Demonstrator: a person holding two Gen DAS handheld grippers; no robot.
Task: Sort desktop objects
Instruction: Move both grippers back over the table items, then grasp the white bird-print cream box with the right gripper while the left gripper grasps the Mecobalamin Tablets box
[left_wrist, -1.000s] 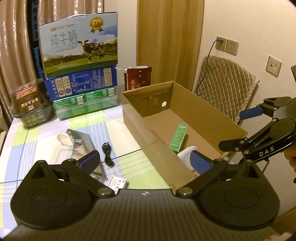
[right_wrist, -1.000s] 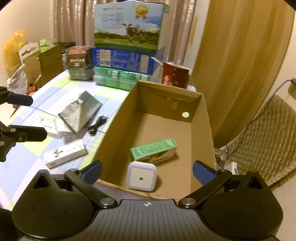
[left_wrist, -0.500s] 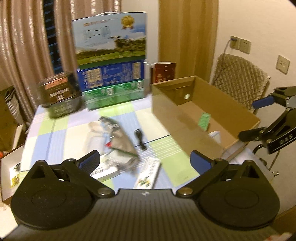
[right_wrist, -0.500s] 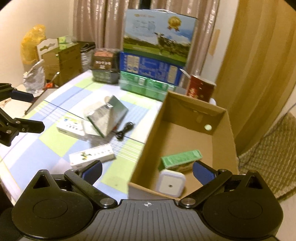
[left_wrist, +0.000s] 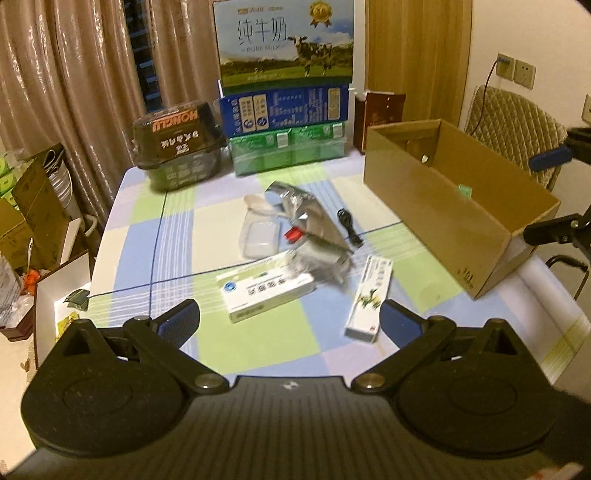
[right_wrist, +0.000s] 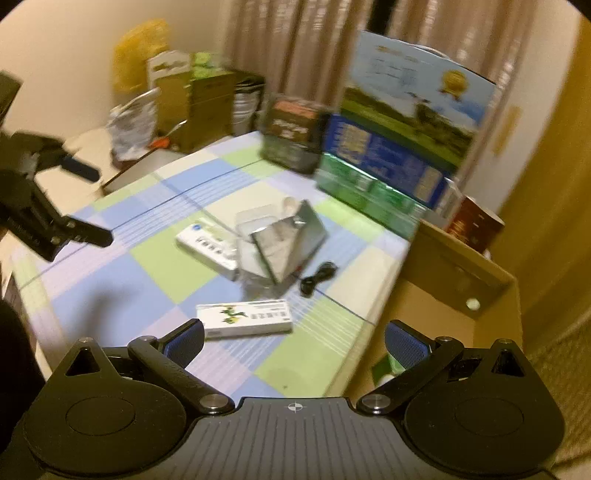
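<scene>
Loose items lie mid-table: a white and green medicine box (left_wrist: 266, 292) (right_wrist: 208, 246), a long white box (left_wrist: 369, 298) (right_wrist: 245, 318), a silver foil pouch (left_wrist: 314, 225) (right_wrist: 290, 243), a clear plastic case (left_wrist: 259, 238) and a black cable (left_wrist: 349, 229) (right_wrist: 317, 278). An open cardboard box (left_wrist: 436, 206) (right_wrist: 458, 273) stands at the table's right end, with a green box (left_wrist: 464, 190) inside. My left gripper (left_wrist: 290, 326) is open and empty, above the near table edge. My right gripper (right_wrist: 293, 341) is open and empty, near the cardboard box's corner.
Stacked milk cartons (left_wrist: 284, 85) (right_wrist: 402, 122), a dark snack tub (left_wrist: 177, 144) and a red-brown box (left_wrist: 380, 118) line the back of the table. A padded chair (left_wrist: 513, 125) stands right. Cardboard boxes (right_wrist: 195, 107) and clutter stand left of the table.
Both grippers have swung left, away from the cardboard box and toward the loose items on the checked tablecloth. Both stay open and empty.
</scene>
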